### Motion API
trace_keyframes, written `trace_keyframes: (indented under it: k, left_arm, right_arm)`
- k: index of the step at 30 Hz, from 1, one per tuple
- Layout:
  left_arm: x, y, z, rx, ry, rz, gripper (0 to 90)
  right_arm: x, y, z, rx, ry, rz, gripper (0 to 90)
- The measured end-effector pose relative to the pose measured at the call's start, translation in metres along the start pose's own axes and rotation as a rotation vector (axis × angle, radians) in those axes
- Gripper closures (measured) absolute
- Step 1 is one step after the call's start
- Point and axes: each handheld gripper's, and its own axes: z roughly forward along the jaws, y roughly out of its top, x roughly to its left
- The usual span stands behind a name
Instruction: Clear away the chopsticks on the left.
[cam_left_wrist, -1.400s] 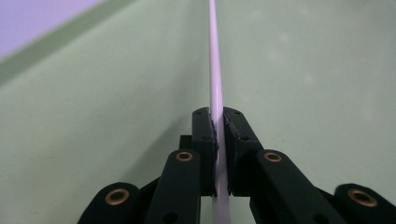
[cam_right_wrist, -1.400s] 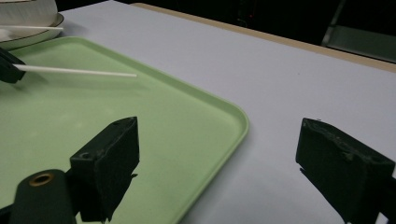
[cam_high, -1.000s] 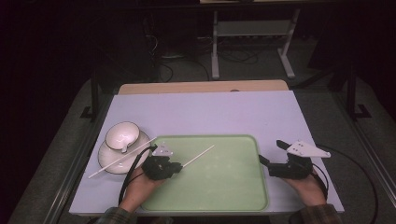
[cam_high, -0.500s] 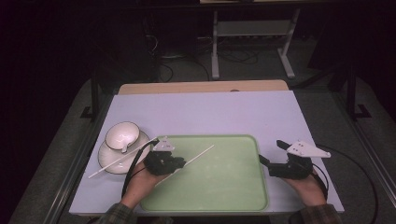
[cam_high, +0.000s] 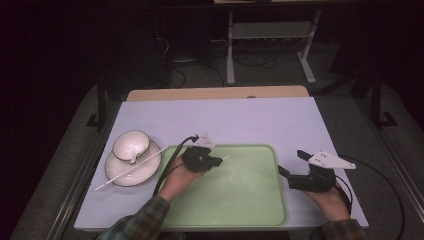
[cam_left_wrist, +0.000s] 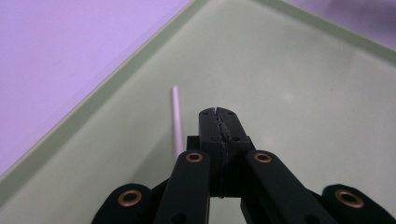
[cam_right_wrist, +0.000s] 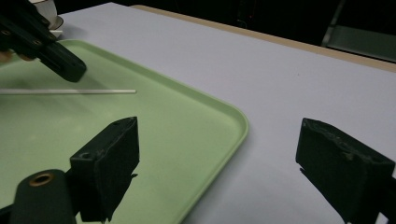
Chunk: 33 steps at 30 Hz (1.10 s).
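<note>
A thin white stick (cam_high: 224, 159) lies on the green tray (cam_high: 240, 195). My left gripper (cam_high: 218, 162) hovers over the tray's left part, its jaws shut with nothing between them; they have just been closing. In the left gripper view the stick (cam_left_wrist: 176, 116) runs along the tray floor (cam_left_wrist: 303, 93) just left of the closed tips (cam_left_wrist: 218, 112) and passes under the linkage. My right gripper (cam_high: 291, 162) rests at the tray's right edge, jaws wide open and empty (cam_right_wrist: 217, 140). From there the stick (cam_right_wrist: 93, 91) lies below the left gripper (cam_right_wrist: 70, 67).
A white cup (cam_high: 129, 145) sits on a white saucer (cam_high: 145, 170) left of the tray, with a second white stick (cam_high: 125, 175) lying across the saucer. The lavender tabletop (cam_high: 240, 120) stretches behind the tray, and a wooden strip (cam_high: 215, 93) runs along its far edge.
My left gripper has moved right from the tray's left rim to over the stick on the tray. The stick, cup, saucer and right gripper have stayed put.
</note>
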Motion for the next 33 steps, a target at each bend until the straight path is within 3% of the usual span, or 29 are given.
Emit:
trace_keyframes:
  k: [4,10,18,23,33]
  left_arm:
    - [0.001,0.013,0.017,0.020,0.009,0.012,90.0]
    - [0.008,0.027,0.030,0.036,0.025,0.008,90.0]
    - [0.013,0.025,0.043,0.061,0.048,0.000,90.0]
    - [0.018,0.022,0.044,0.074,0.073,-0.005,90.0]
    - [0.036,0.010,0.028,0.077,0.131,-0.053,90.0]
  right_arm:
    - [-0.001,0.000,0.000,-0.001,0.001,0.002,12.7]
    - [-0.001,0.000,-0.001,-0.006,0.004,0.003,12.7]
    - [-0.001,0.000,-0.001,-0.007,0.007,0.001,12.7]
    - [-0.001,0.000,-0.002,-0.008,0.006,0.001,12.7]
    - [-0.001,0.000,-0.001,-0.006,0.005,0.004,12.7]
